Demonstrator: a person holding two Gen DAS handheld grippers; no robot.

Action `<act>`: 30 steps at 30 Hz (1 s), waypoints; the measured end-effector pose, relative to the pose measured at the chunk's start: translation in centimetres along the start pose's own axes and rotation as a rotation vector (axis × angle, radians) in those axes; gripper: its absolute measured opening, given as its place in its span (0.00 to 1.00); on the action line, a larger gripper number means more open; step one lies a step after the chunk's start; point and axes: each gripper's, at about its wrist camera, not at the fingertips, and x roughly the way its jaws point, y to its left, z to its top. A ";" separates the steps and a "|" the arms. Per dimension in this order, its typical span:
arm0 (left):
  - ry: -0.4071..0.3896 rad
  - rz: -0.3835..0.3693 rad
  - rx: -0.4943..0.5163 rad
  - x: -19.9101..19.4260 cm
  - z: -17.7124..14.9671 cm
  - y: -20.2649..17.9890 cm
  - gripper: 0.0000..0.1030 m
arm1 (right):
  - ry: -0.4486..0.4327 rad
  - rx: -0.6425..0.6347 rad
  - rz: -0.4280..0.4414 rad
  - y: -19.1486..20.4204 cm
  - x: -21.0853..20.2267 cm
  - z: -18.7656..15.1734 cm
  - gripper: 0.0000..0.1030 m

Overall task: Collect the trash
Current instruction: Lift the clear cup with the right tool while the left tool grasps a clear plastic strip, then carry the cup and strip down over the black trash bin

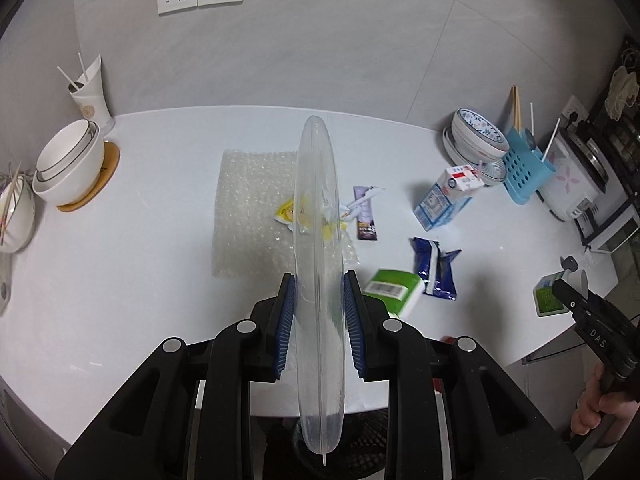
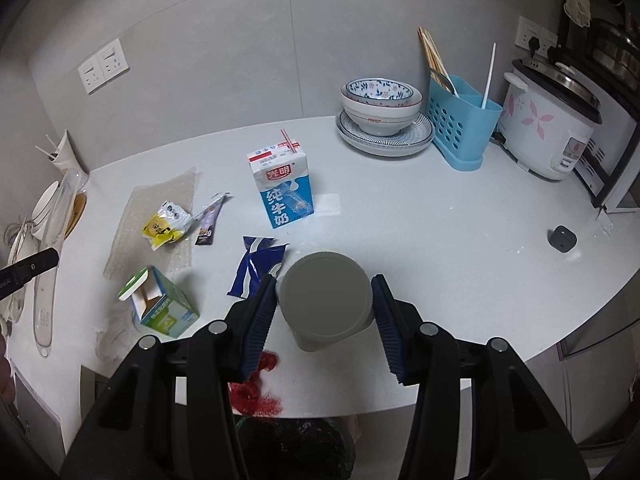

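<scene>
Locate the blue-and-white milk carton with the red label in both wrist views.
Left wrist: blue-and-white milk carton stands right of centre, right of the clear plastic lid held in the left gripper.
Right wrist: same carton stands centre, above the grey-capped jar in the right gripper.
Shared landmark: light blue perforated utensil caddy.

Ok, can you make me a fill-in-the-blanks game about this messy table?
1. The left gripper pinches a clear plastic ____.
2. The right gripper holds a grey-topped ____.
3. The milk carton stands ____ on the table.
4. Chopsticks poke out of the ____ holder.

Missing words: lid; cup; upright; blue
</scene>
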 end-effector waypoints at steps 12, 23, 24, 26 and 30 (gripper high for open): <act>-0.021 -0.011 -0.025 -4.4 -5.8 -2.2 0.23 | -0.030 -0.056 0.055 0.0 -4.6 -3.7 0.45; 0.000 -0.020 -0.051 -6.1 -12.2 -3.0 0.23 | -0.018 -0.104 0.105 0.4 -7.2 -8.3 0.45; 0.001 -0.024 -0.052 -6.2 -12.7 -3.0 0.23 | -0.013 -0.106 0.106 0.4 -7.2 -8.8 0.45; 0.007 -0.027 -0.051 -6.3 -14.0 -3.2 0.23 | -0.001 -0.110 0.109 0.3 -7.2 -9.7 0.45; 0.027 -0.032 -0.050 -5.9 -16.2 -3.6 0.23 | 0.025 -0.108 0.118 0.0 -7.1 -11.6 0.45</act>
